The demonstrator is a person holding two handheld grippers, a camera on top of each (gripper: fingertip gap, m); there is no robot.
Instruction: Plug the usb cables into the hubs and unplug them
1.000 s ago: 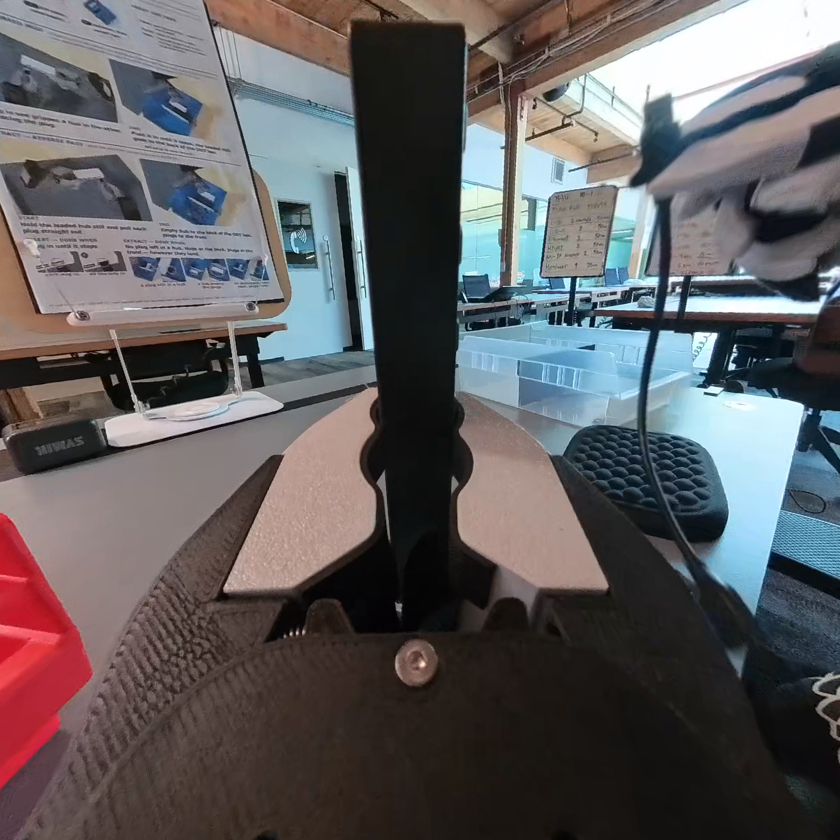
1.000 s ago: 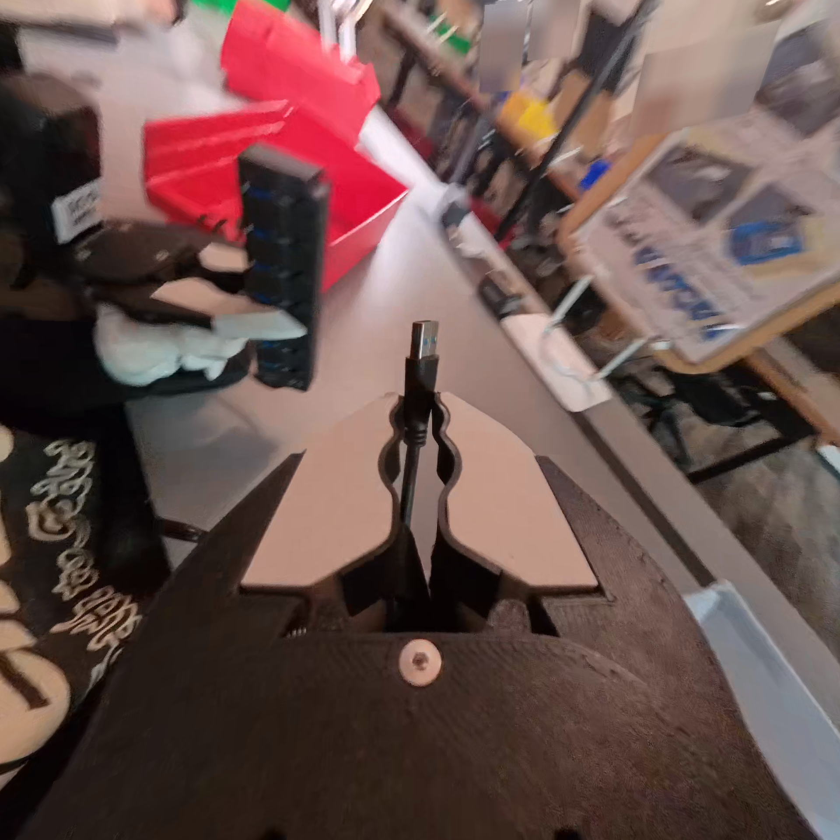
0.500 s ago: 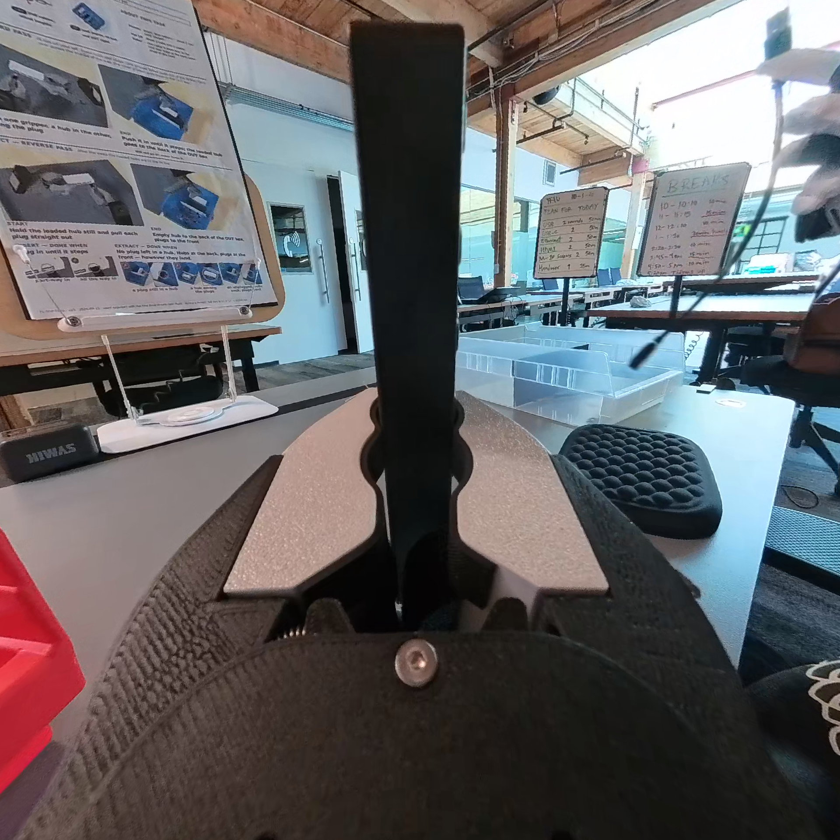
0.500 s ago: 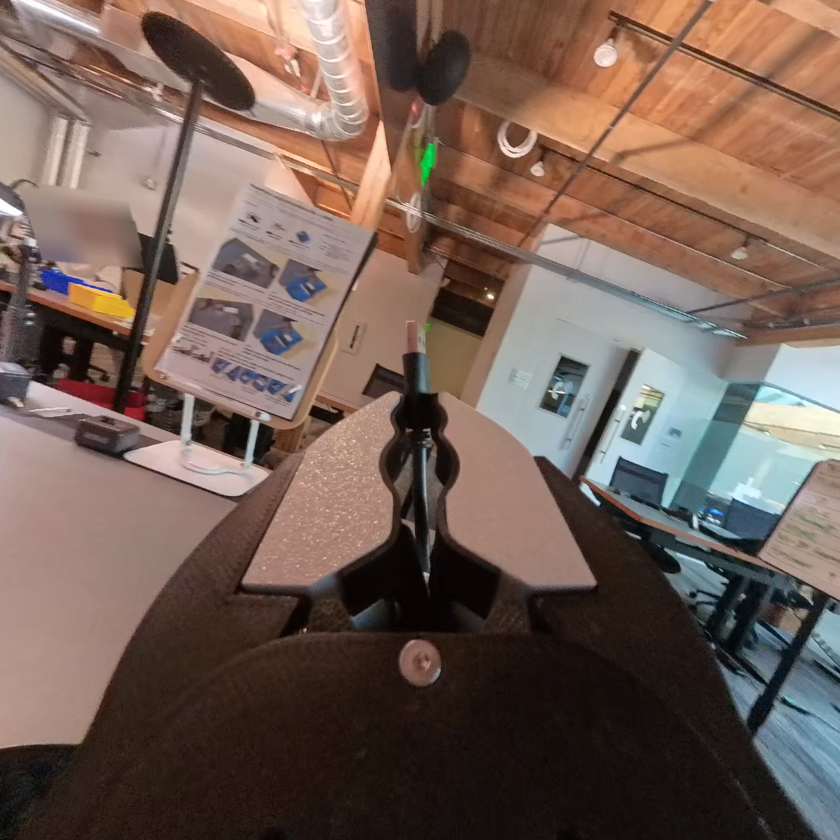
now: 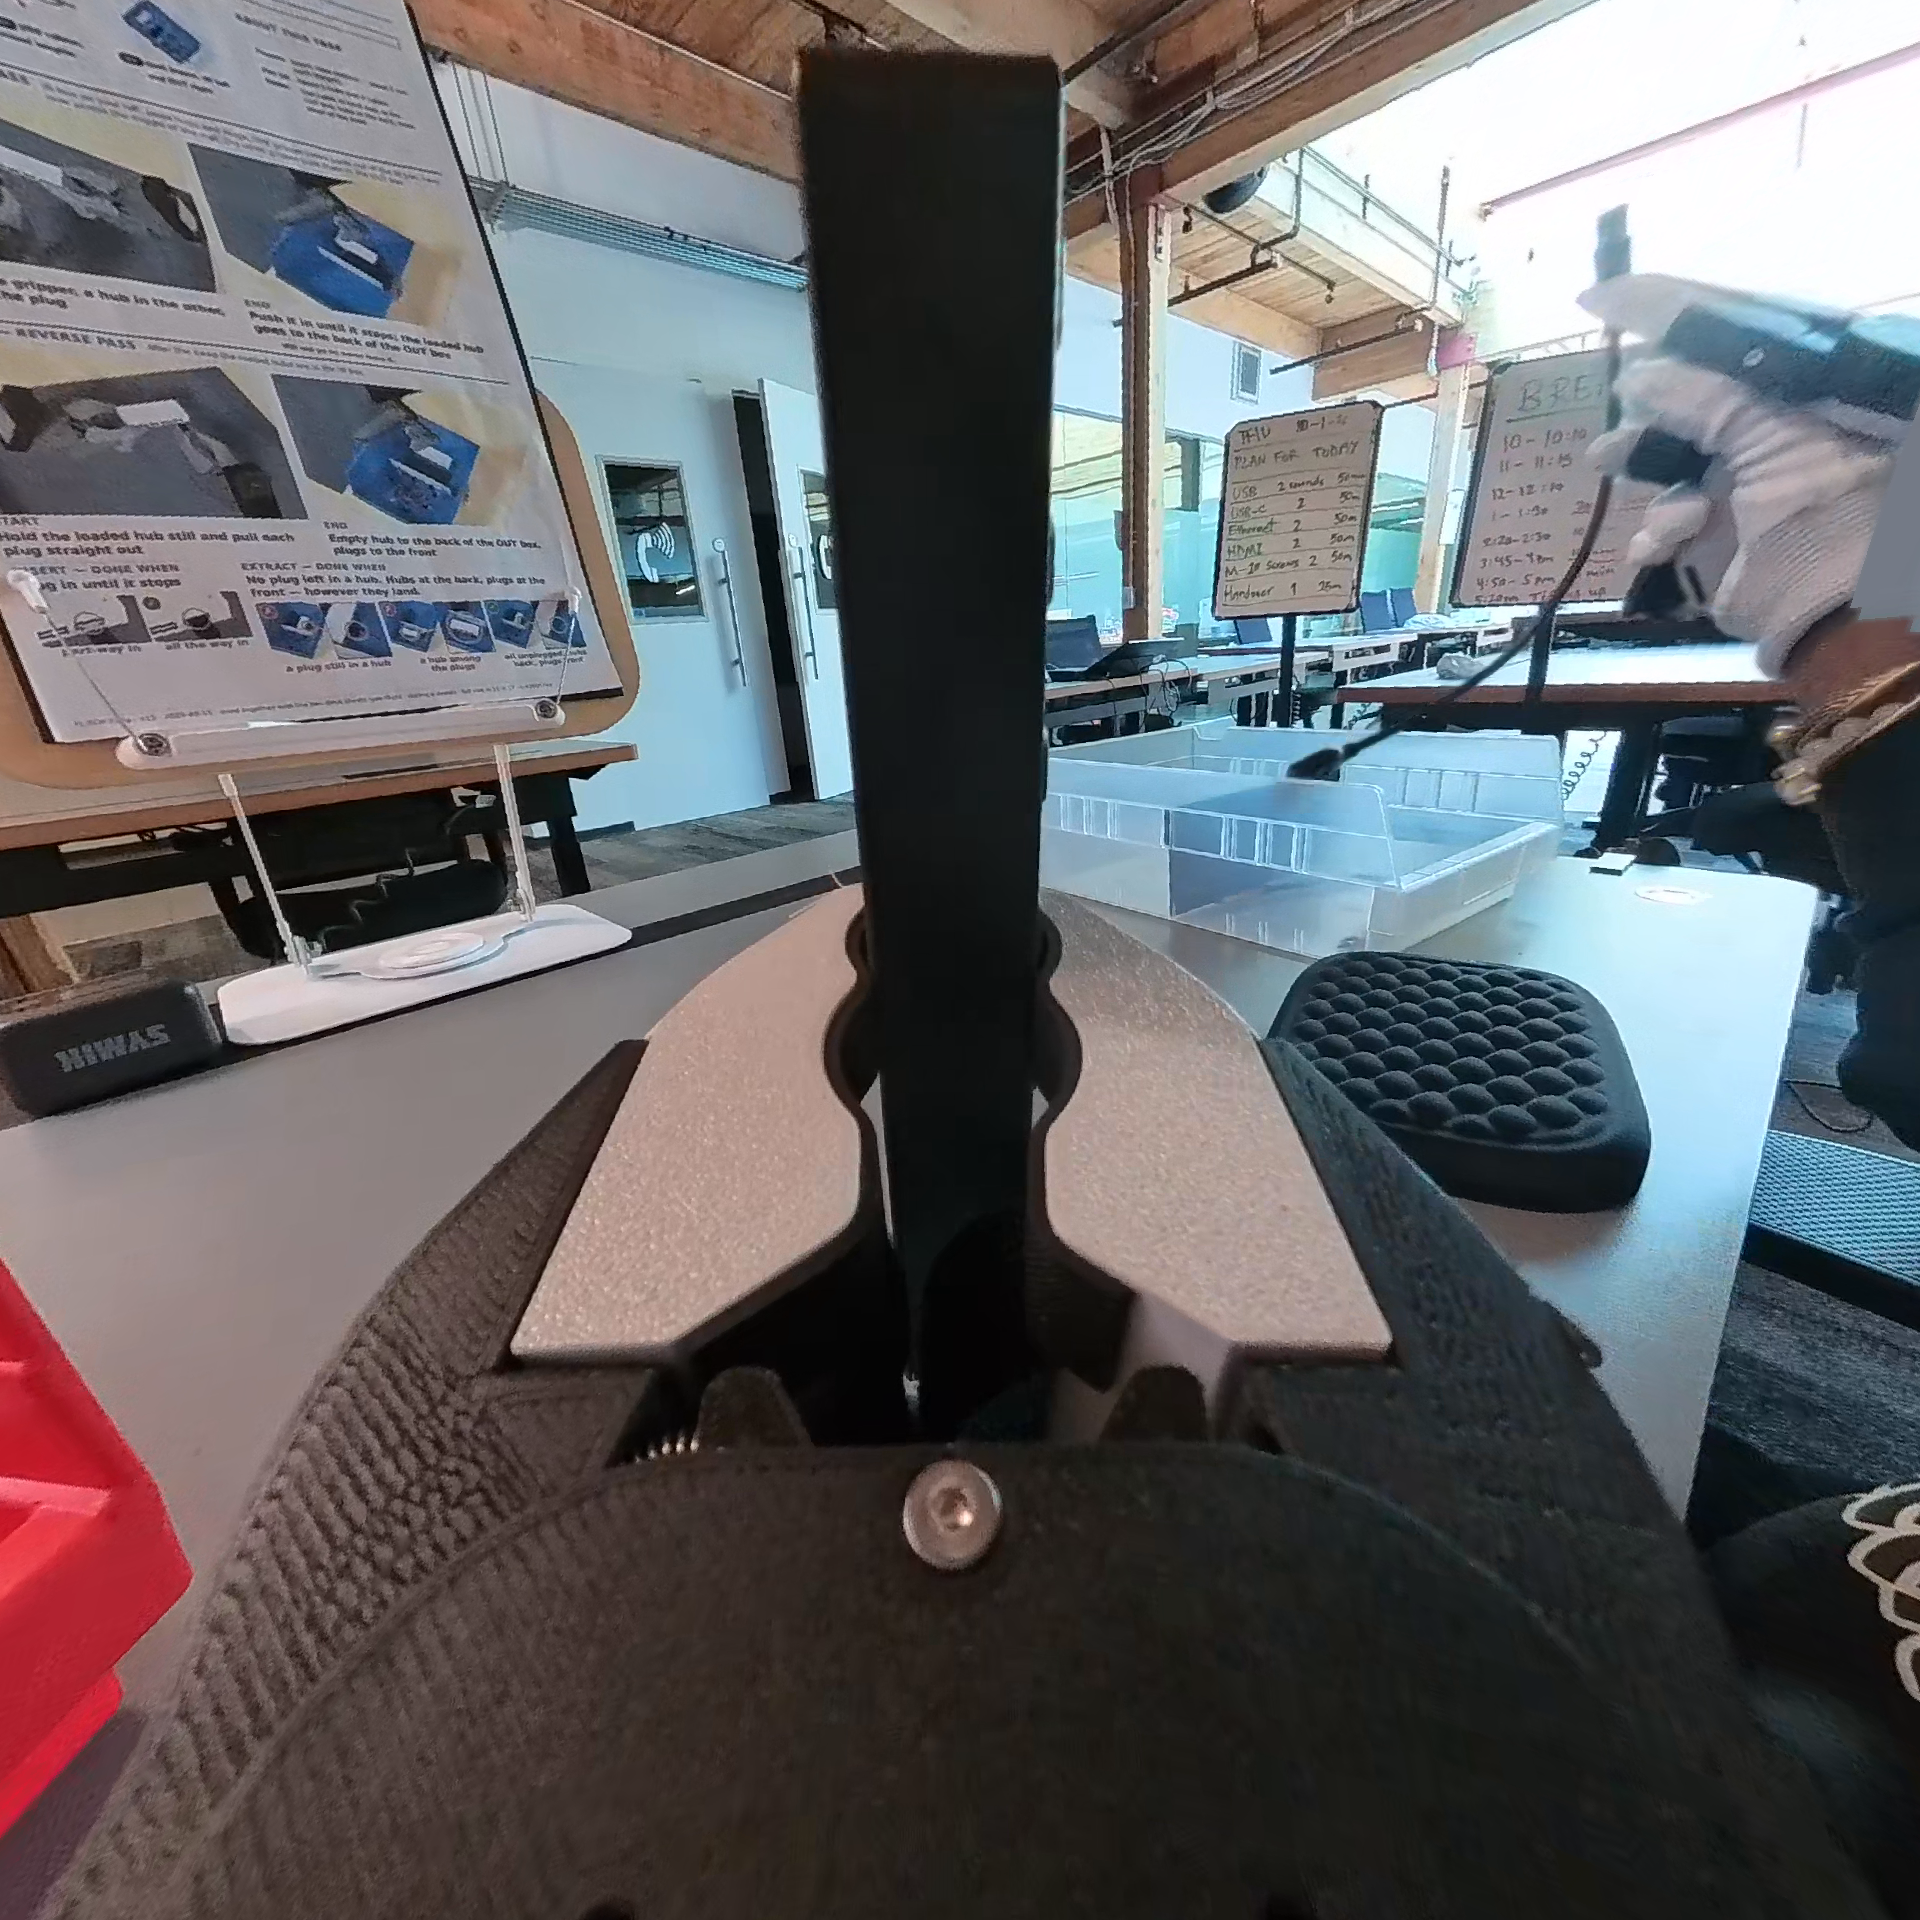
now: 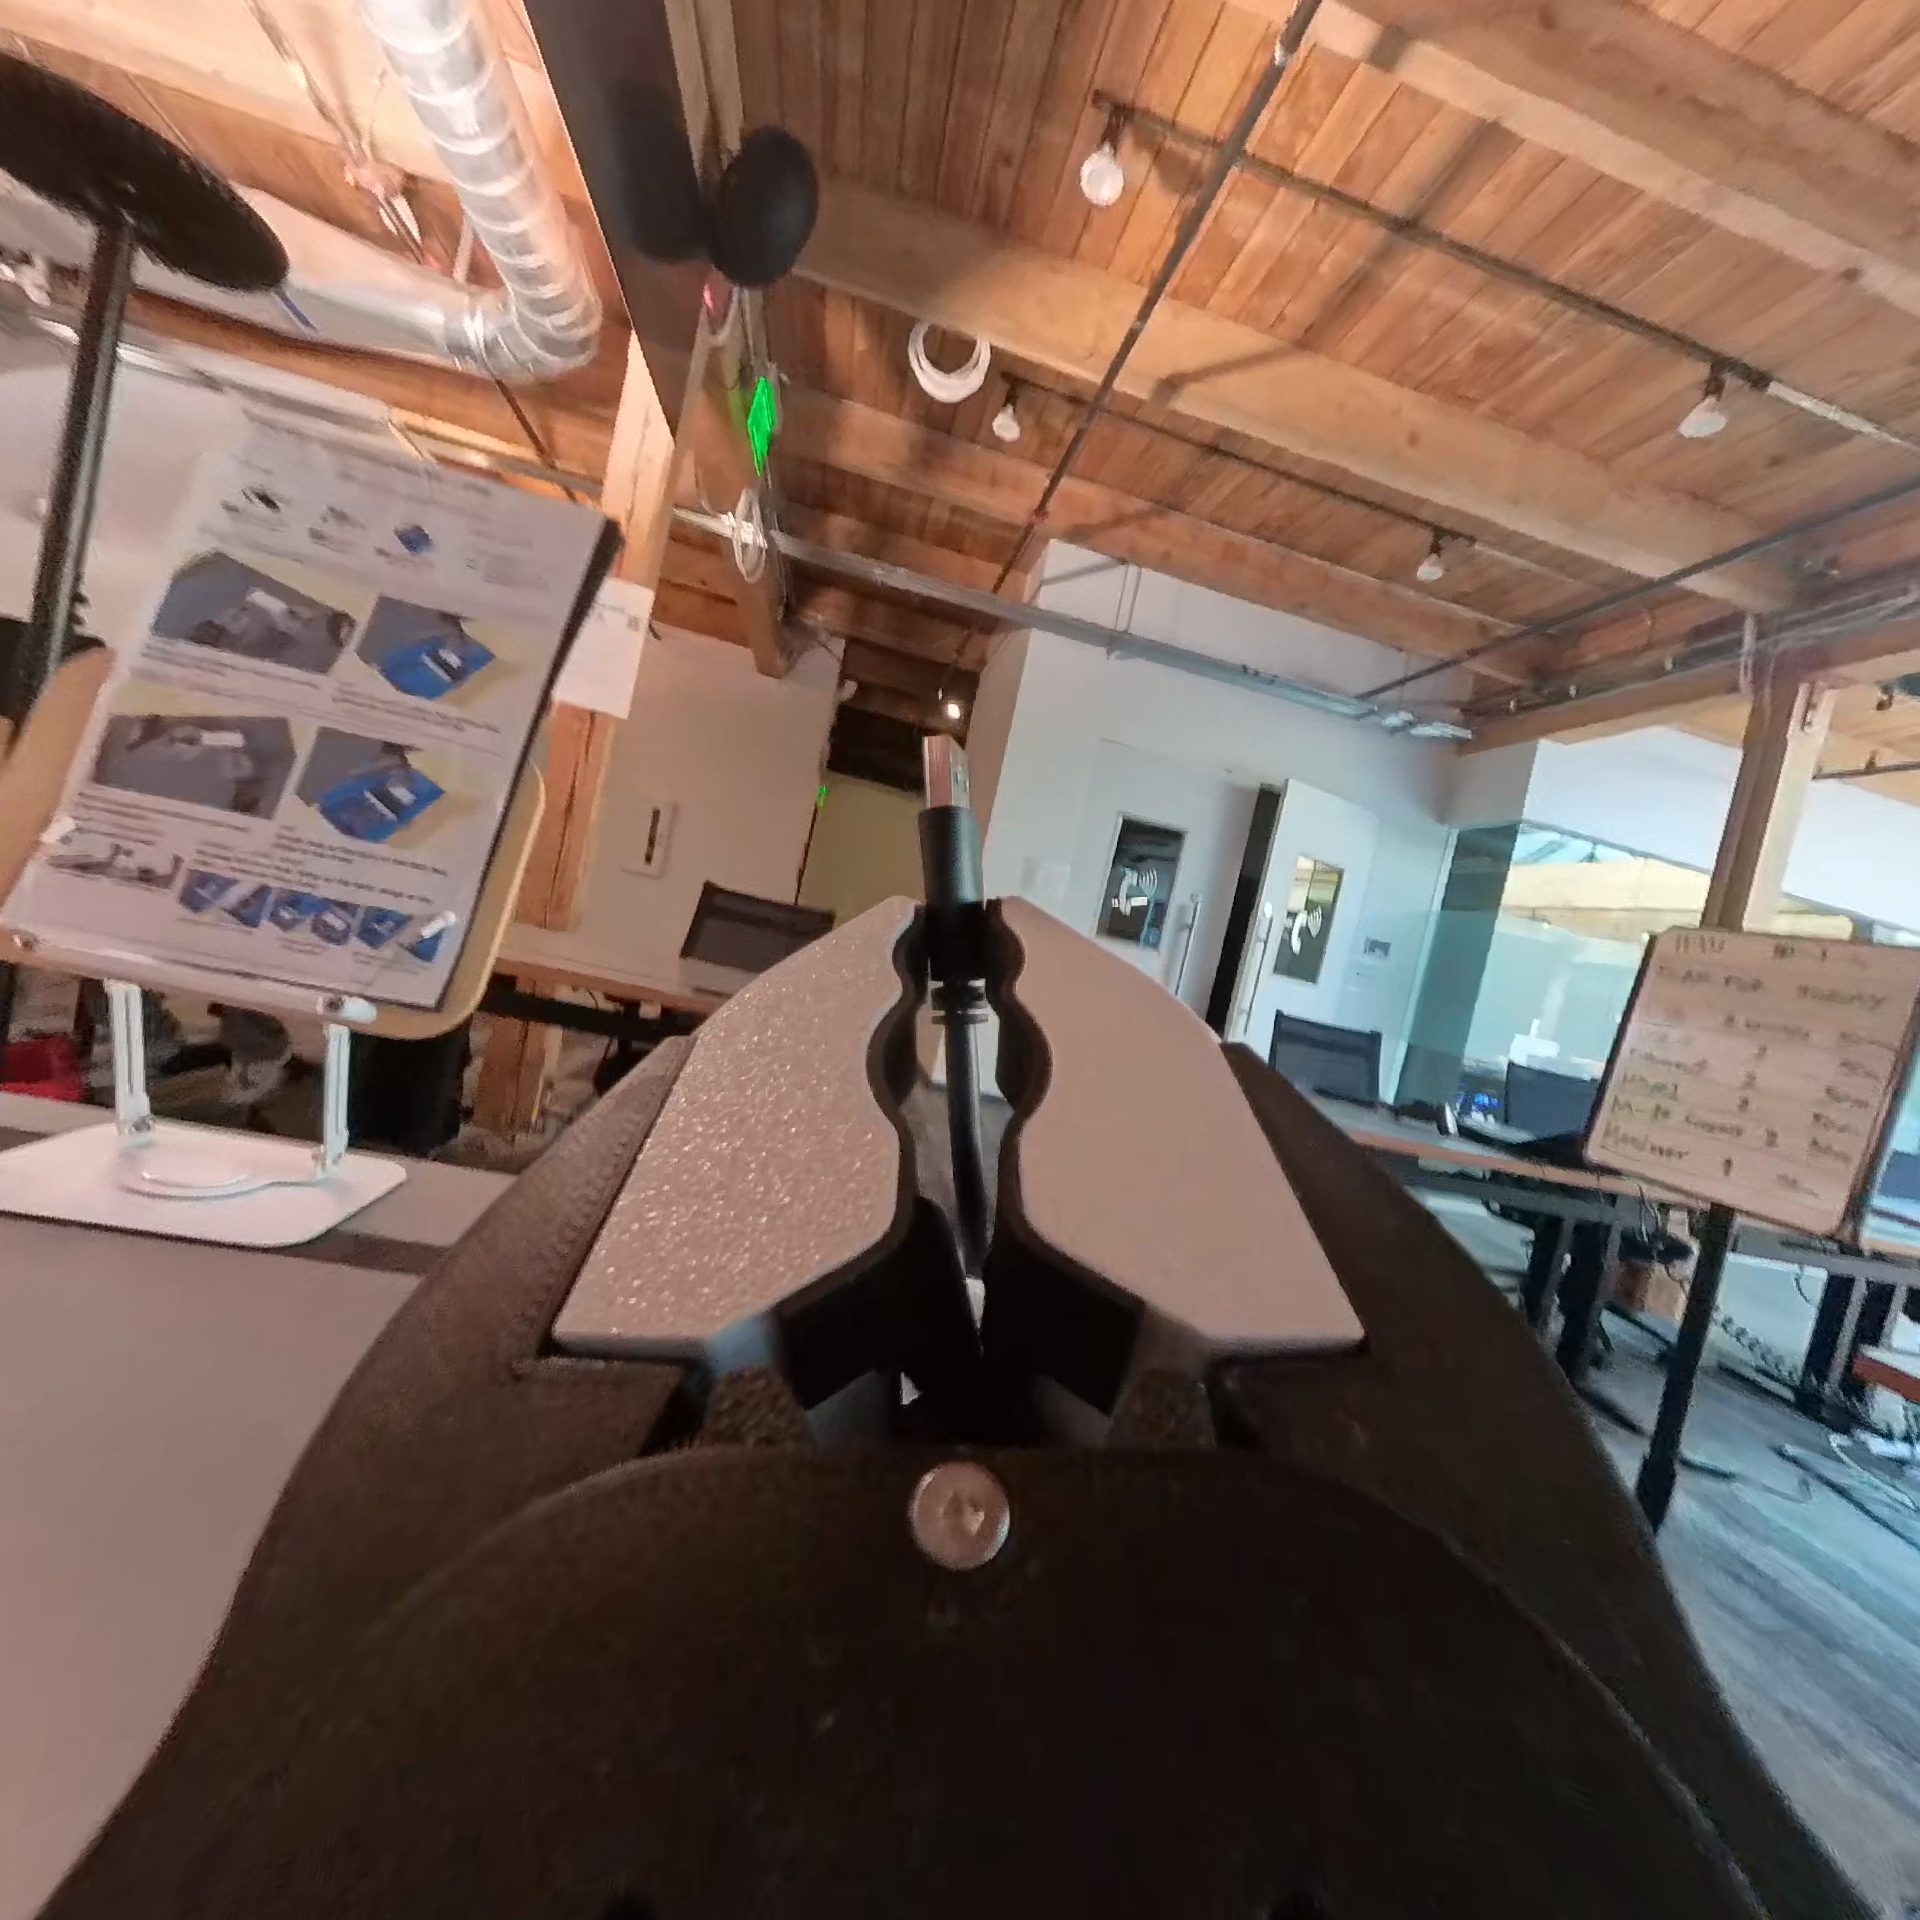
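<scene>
Holding hub (image 5: 930, 644) upright, left gripper (image 5: 940, 956) clamped on its lower end above grey table (image 5: 312, 1174). Right gripper (image 6: 954, 935) pinches USB cable (image 6: 951, 831) behind plug — raised well right of hub. Step, likely: between insertions. Next move needs plug aligned with port.

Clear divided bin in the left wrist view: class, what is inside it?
The clear divided bin shows empty compartments; a black cable end dangles above it. Its left part is hidden behind the black hub.
</scene>
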